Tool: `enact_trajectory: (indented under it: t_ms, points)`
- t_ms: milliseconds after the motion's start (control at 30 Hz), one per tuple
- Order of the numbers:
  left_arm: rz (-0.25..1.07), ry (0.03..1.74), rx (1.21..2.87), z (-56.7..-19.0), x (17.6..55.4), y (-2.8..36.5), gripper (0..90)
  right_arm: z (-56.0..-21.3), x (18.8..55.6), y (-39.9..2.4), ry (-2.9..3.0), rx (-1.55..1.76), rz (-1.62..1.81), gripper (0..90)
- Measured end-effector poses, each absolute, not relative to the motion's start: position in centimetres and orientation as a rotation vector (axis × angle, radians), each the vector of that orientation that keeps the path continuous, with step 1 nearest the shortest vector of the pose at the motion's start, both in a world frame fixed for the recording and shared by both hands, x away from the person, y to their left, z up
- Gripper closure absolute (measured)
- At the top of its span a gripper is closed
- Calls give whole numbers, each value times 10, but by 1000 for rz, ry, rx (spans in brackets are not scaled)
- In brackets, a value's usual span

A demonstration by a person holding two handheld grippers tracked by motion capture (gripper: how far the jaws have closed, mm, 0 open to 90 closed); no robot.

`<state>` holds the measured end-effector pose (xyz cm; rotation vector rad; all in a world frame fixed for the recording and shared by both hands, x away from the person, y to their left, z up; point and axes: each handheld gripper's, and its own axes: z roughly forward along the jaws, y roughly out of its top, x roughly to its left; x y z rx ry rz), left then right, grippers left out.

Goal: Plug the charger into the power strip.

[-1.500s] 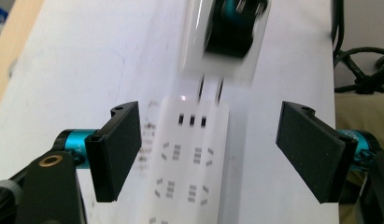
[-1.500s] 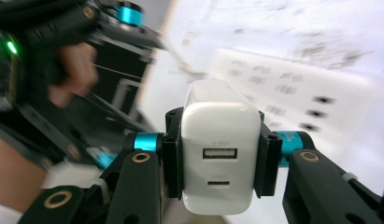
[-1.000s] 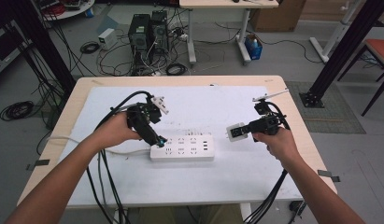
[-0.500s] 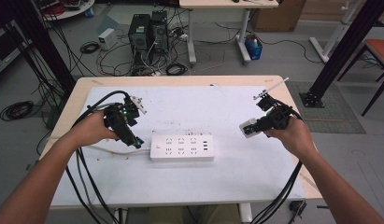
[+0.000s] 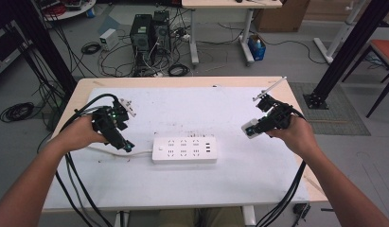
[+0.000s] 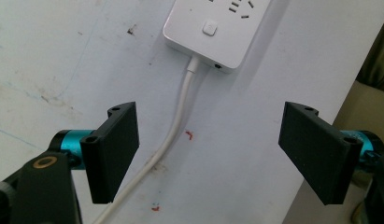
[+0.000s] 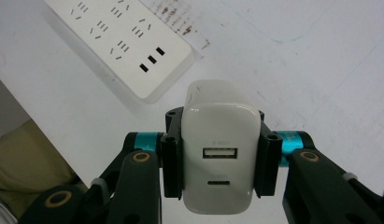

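The white charger (image 7: 220,158) sits clamped in the right gripper (image 5: 258,126), held in the air to the right of the power strip (image 5: 184,150) on the table (image 5: 192,189). It is unplugged, and putting it down looks left. The left gripper (image 5: 121,142) hangs open and empty over the strip's cord (image 6: 180,116).

Black jaws, teal collars, brass screws, black cables

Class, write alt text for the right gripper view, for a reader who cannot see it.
The right gripper clamps a white charger between its black jaws, the two ports on its end facing the camera. Beyond it, a white power strip lies on the white table.
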<state>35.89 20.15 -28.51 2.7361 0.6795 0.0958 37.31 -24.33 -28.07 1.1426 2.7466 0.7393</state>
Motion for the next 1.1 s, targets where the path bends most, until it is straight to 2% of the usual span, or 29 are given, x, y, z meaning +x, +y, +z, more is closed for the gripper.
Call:
enact_trajectory:
  t_ms: [433, 933, 1100]
  points:
    - [123, 673, 2740, -280, 357, 210, 204, -274, 376, -228, 2785, 1077, 721, 621]
    - [137, 668, 2775, -284, 360, 209, 204, -271, 401, -179, 2933, 817, 651, 622]
    - [132, 678, 2715, -287, 359, 210, 204, -276, 409, -164, 2963, 786, 653, 621]
